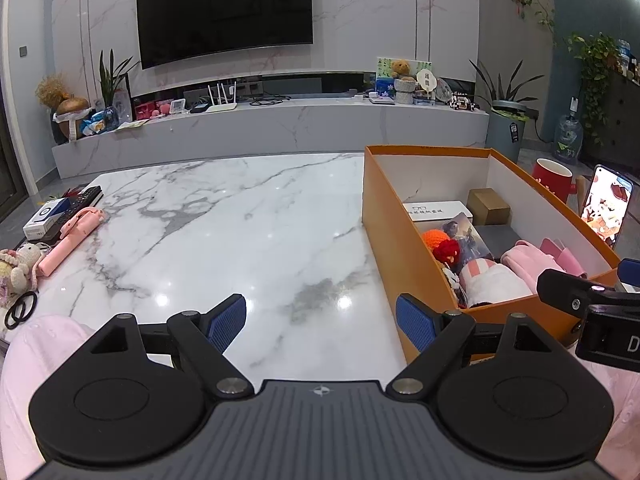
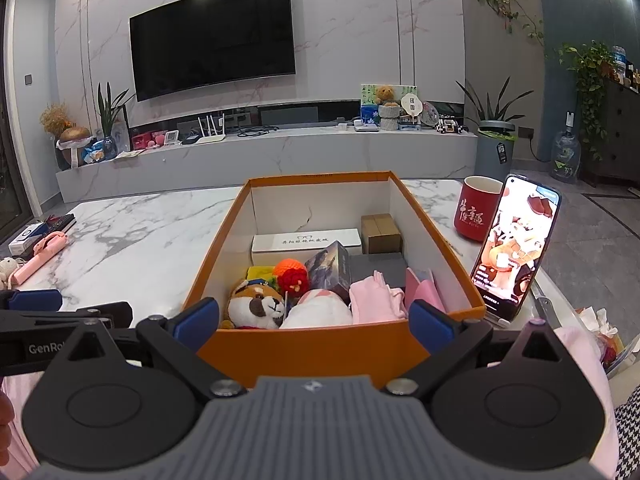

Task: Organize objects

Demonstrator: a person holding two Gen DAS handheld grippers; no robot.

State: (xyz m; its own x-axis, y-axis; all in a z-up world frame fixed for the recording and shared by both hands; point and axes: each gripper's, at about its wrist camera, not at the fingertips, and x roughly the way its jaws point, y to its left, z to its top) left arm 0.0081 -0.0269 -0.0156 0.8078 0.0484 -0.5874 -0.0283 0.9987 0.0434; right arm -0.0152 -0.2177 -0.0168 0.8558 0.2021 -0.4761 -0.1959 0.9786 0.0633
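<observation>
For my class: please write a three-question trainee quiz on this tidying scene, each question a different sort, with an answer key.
1. True or false: the left gripper is shut on a toy.
2. Multiple choice: the plush fox lies A) in the orange box, B) beside the red mug, C) on the floor.
3. Fill in: the pink selfie stick lies on the ___ table.

Key: 1 false, it is open and empty, like the right gripper. 2 A. 3 marble.

Both wrist views face the television wall low over the marble table [image 1: 248, 216], sharing the orange box [image 2: 304, 344], which sits just ahead of the right camera and to the right of the left one.
</observation>
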